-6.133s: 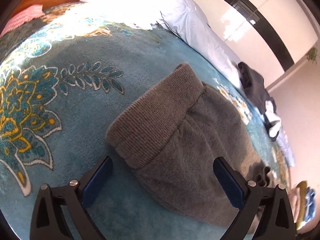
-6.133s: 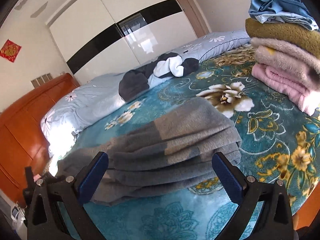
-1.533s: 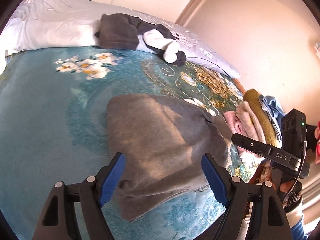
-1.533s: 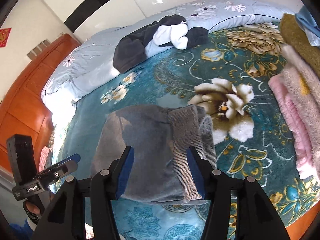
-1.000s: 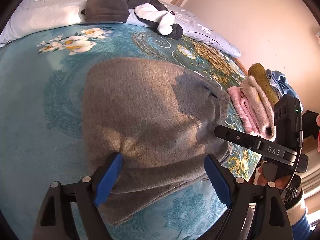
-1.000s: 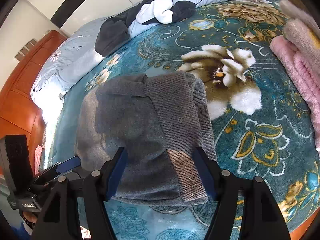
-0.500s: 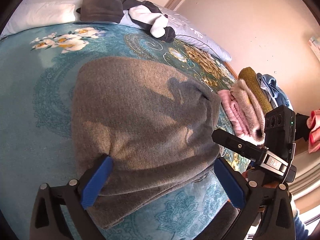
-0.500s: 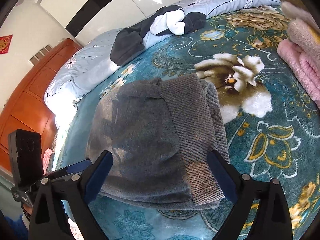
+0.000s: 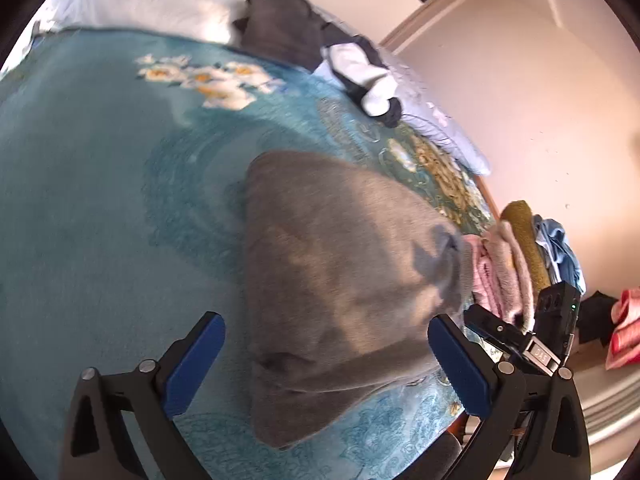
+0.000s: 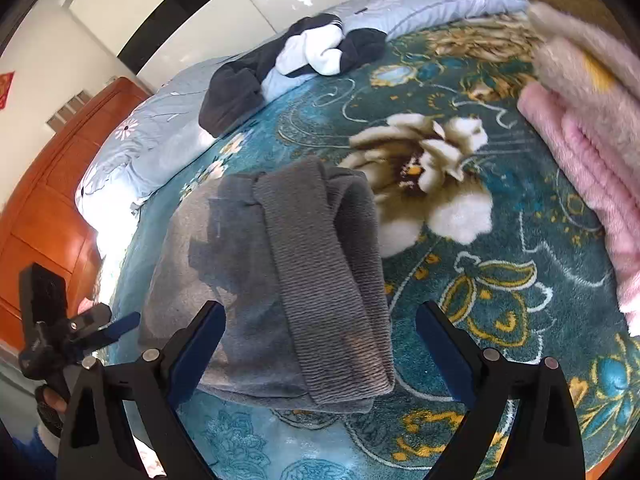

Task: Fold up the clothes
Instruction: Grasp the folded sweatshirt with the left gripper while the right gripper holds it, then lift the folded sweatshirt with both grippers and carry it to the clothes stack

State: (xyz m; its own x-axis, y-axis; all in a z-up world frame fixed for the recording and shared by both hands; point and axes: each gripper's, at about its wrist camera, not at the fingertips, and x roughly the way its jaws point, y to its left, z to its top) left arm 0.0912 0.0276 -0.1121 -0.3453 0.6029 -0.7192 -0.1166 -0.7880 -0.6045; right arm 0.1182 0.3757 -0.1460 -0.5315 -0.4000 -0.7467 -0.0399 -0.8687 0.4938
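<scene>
The grey sweater [image 10: 280,280] lies folded into a compact bundle on the bed [image 10: 500,280], near the front edge, with its ribbed hem wrapped over the top on the right side. It looks finished as a fold: layers stacked, edges tucked, nothing trailing out.

Neither tool grips it. The left gripper [image 9: 326,364] hovers above the bundle's near left end with its fingers spread wide and nothing between them. The right gripper [image 10: 320,350] hangs over the near right end, fingers equally wide apart and empty.

To the right sits a stack [image 10: 592,128] of folded garments, pink at the bottom, beige and olive above, and something blue on top in the left view. My read is that this is where finished pieces go, so the sweater has yet to be lifted and set there.

At the far side of the bed, by the pale quilt [image 10: 168,128], a dark garment [image 10: 236,92] and a black-and-white one [image 10: 324,50] lie crumpled and unfolded. So roughly: 1 piece folded but not yet stacked, at least 2 left to do
</scene>
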